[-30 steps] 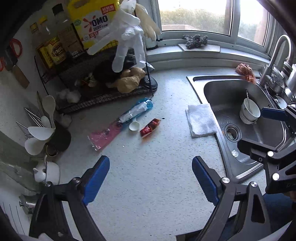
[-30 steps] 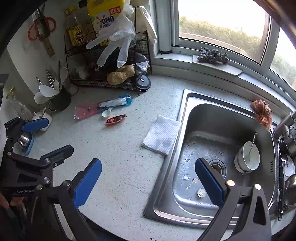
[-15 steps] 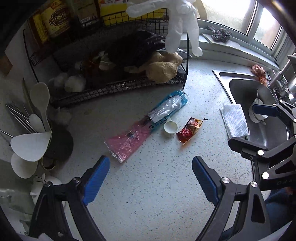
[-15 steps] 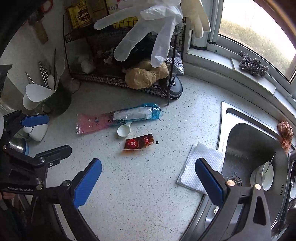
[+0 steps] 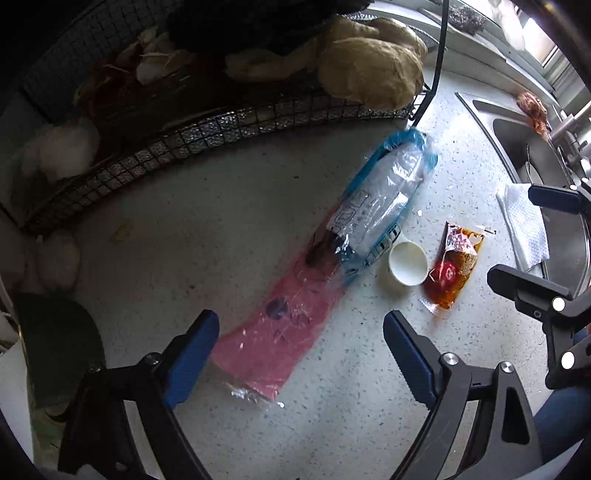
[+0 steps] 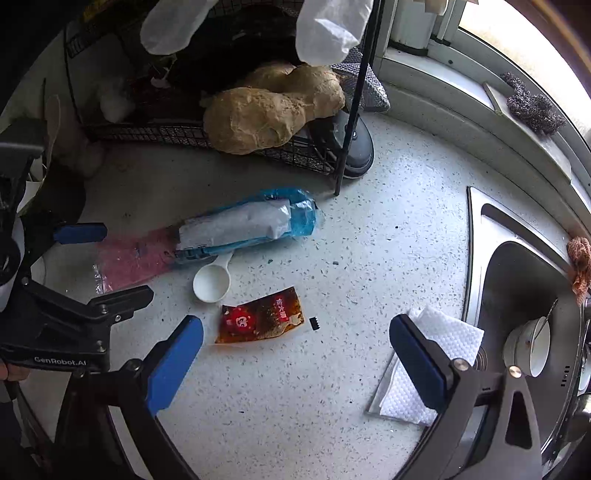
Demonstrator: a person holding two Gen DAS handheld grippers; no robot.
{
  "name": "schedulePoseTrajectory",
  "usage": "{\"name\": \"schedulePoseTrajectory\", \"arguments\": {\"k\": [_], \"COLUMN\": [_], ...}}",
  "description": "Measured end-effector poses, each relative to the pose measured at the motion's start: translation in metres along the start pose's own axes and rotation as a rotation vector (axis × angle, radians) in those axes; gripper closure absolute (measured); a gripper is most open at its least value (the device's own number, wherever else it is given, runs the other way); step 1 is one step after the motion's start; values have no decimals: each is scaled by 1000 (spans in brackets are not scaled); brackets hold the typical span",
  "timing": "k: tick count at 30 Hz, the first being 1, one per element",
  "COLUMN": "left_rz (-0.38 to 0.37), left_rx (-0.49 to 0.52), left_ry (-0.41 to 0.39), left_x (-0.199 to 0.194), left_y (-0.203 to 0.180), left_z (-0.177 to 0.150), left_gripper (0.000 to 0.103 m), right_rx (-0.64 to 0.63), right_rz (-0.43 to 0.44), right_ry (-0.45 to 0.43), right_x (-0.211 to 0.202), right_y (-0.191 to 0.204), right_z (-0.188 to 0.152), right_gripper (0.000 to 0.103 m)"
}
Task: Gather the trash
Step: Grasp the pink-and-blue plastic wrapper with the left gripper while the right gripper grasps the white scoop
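Trash lies on the speckled counter: a pink plastic bag (image 5: 280, 332), a blue and clear wrapper (image 5: 384, 199) on its far end, a white plastic scoop (image 5: 408, 264) and a red-brown sauce packet (image 5: 452, 267). My left gripper (image 5: 299, 354) is open and empty, its fingers either side of the pink bag's near end. My right gripper (image 6: 295, 354) is open and empty, just in front of the sauce packet (image 6: 260, 319). The wrapper (image 6: 243, 225), the scoop (image 6: 212, 282) and the pink bag (image 6: 129, 258) lie beyond it.
A black wire rack (image 5: 207, 129) with ginger (image 6: 266, 107) and garlic stands behind the trash. A white paper towel (image 6: 432, 362) lies at the sink's edge (image 6: 476, 258). A bowl with a spoon (image 6: 532, 347) sits in the sink. White gloves (image 6: 325, 26) hang from the rack.
Both grippers have moved forward and down toward the trash, so it looms larger. The left now straddles the pink bag's end; the right is near the sauce packet. Both stayed open.
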State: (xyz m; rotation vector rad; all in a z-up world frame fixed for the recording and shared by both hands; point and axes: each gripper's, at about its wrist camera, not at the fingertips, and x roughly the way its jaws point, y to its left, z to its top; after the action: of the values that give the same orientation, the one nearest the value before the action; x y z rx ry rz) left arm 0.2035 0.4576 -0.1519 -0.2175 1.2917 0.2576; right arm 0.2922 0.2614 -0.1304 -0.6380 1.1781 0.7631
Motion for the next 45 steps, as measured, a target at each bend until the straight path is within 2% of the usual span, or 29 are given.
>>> {"name": "schedulePoseTrajectory", "arguments": {"k": [6, 11, 14, 16, 18, 19, 21, 22, 24, 29, 32, 35, 39, 42, 45], "left_rz": [-25, -7, 4, -2, -16, -36, -73, -54, -41, -11, 17, 59, 81, 120, 131], "left_rx": [61, 119, 150, 151, 111, 96, 62, 36, -17, -180, -260, -313, -399, -414, -423], "left_ry": [23, 24, 12, -3, -7, -9, -6, 12, -3, -107, -133, -148, -145, -152, -151], "left_x": [22, 29, 25, 20, 17, 16, 15, 13, 5, -31, -44, -48, -48, -45, -41], "left_y": [-3, -11, -21, -26, -29, -31, -36, -38, -44, -32, -18, -8, 19, 24, 26], "left_z": [13, 19, 17, 14, 9, 4, -9, -14, -28, -56, -66, -71, -78, -80, -82], "left_gripper": [13, 15, 37, 74, 81, 90, 95, 96, 98, 98, 98, 98, 98, 98, 98], "right_rx": [20, 23, 27, 30, 28, 24, 8, -1, -21, -67, -103, -139, -172, -163, -170], "right_rz": [-7, -9, -4, 5, 9, 12, 21, 27, 39, 103, 161, 208, 217, 223, 205], "right_ry": [23, 33, 28, 20, 11, 7, -3, -7, -23, -51, -49, -33, -10, 23, 67], "right_x": [8, 10, 6, 3, -1, -4, -8, -10, -23, -41, -46, -45, -33, -21, 1], "right_y": [-8, -12, -14, -15, -15, -14, -12, -11, -5, 13, 33, 49, 63, 69, 74], "right_z": [3, 0, -4, -8, -12, -14, -18, -18, -26, -33, -31, -28, -17, -11, 0], "right_gripper": [2, 2, 2, 2, 2, 2, 2, 2, 2, 2, 2, 2, 2, 2, 14]}}
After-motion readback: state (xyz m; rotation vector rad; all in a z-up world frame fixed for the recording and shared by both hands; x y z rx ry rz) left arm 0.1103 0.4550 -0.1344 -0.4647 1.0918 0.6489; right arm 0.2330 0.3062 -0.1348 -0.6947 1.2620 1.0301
